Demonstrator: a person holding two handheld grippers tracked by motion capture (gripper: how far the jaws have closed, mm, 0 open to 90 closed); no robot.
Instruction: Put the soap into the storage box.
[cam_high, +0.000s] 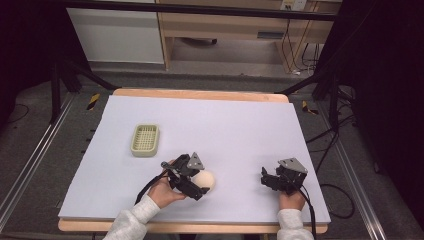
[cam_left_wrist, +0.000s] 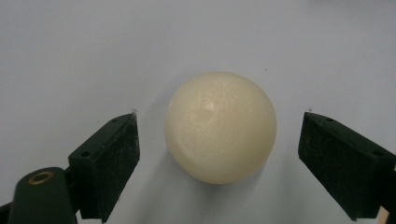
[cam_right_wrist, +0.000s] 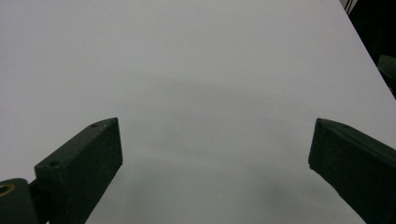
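Observation:
A cream-coloured ball (cam_high: 206, 181) lies on the pale lilac table top (cam_high: 225, 130), near the front middle. My left gripper (cam_high: 205, 185) reaches over it from the left. In the left gripper view the ball (cam_left_wrist: 220, 127) sits between the two black jaws with a gap on each side, so my left gripper (cam_left_wrist: 219, 140) is open around it, its pads clear of the ball. My right gripper (cam_high: 265, 180) rests low at the front right of the table. In its own view my right gripper (cam_right_wrist: 215, 154) stands open over bare table.
A small pale green basket (cam_high: 145, 139) with a slotted bottom sits on the table's left half, behind the left hand. The table's wooden edge (cam_high: 200, 93) runs along the back. Cables trail from both grippers off the front edge.

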